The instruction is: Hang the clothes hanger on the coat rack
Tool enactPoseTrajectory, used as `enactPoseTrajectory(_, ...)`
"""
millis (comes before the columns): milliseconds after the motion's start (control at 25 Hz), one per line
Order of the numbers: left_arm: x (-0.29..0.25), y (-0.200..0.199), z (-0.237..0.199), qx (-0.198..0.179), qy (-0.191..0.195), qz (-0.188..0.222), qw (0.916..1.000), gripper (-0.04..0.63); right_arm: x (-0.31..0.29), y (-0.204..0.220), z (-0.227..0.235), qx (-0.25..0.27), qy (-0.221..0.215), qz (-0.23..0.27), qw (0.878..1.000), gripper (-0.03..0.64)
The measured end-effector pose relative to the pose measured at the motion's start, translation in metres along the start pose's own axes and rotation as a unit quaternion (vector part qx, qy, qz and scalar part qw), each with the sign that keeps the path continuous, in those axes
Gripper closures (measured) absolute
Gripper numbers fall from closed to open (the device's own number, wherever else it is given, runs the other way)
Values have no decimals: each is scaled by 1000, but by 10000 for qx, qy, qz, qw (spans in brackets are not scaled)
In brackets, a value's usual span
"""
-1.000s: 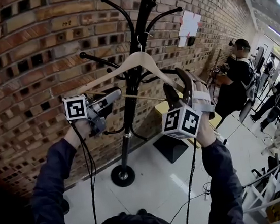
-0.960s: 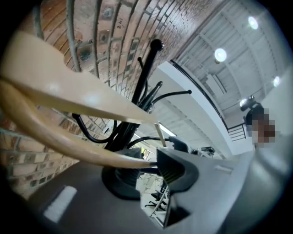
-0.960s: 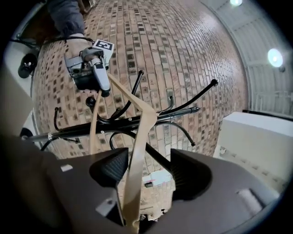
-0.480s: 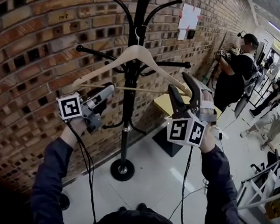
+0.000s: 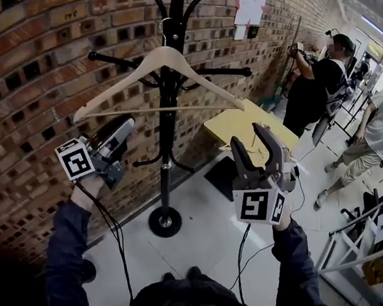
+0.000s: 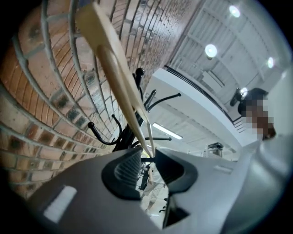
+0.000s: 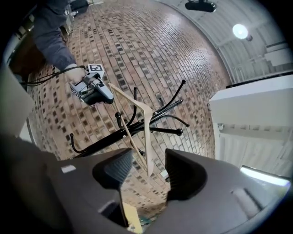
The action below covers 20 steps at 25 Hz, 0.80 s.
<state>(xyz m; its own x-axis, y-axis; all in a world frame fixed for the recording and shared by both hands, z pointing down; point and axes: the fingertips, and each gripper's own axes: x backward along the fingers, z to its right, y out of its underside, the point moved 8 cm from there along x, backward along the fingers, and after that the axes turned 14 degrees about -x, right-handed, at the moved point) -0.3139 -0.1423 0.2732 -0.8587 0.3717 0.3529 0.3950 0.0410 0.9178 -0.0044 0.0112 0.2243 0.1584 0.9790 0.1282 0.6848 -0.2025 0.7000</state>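
A pale wooden clothes hanger (image 5: 165,56) hangs by its hook at the pole of the black coat rack (image 5: 168,138), level and free of both grippers. My left gripper (image 5: 126,124) sits just under the hanger's left arm. Its jaws are closing with nothing between the pads, and the hanger (image 6: 114,68) runs overhead past the left gripper (image 6: 147,169). My right gripper (image 5: 250,137) is below the hanger's right end and apart from it. The hanger (image 7: 137,109) shows well beyond the right gripper (image 7: 149,171), whose jaws are closing on nothing.
A brick wall (image 5: 20,73) stands close behind the rack, whose round base (image 5: 164,222) rests on the floor. A yellow tabletop (image 5: 244,124) and a black box (image 5: 219,176) lie just right of it. Two people (image 5: 322,82) stand further right, beside white shelving (image 5: 372,251).
Both grippers have dropped away from the hanger: the right one down from its right end, the left one down and to the left. The hanger stays on the rack.
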Motion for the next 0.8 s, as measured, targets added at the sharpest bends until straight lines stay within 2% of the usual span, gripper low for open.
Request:
enactPoseTrajectory(200,8,13,20,-198,153,-212,9995,502,31,14,-7,-536,-77,-172,9984,391)
enactPoseTrajectory(360,11,40,62,-835,436,-620,9936,512,56,29,-15,-1087,-250,-174,9936,397)
enactPoseTrajectory(440,7,58,86,-1094,613,-718,9895,512,67,45,-23,-1610,-374,-303,9858,396)
enactPoseTrajectory(520,-1,81,110,-1230,842,-812,9855,512,80,67,-33,-2280,-472,-558,9709,396)
enactPoseTrajectory(640,-13,125,144,-1355,1156,-1028,9786,512,102,97,-48,-3187,-577,-905,9417,402)
enactPoseTrajectory(800,-20,181,178,-1062,1223,-1276,9785,512,126,126,-73,-4188,-752,-1107,8982,428)
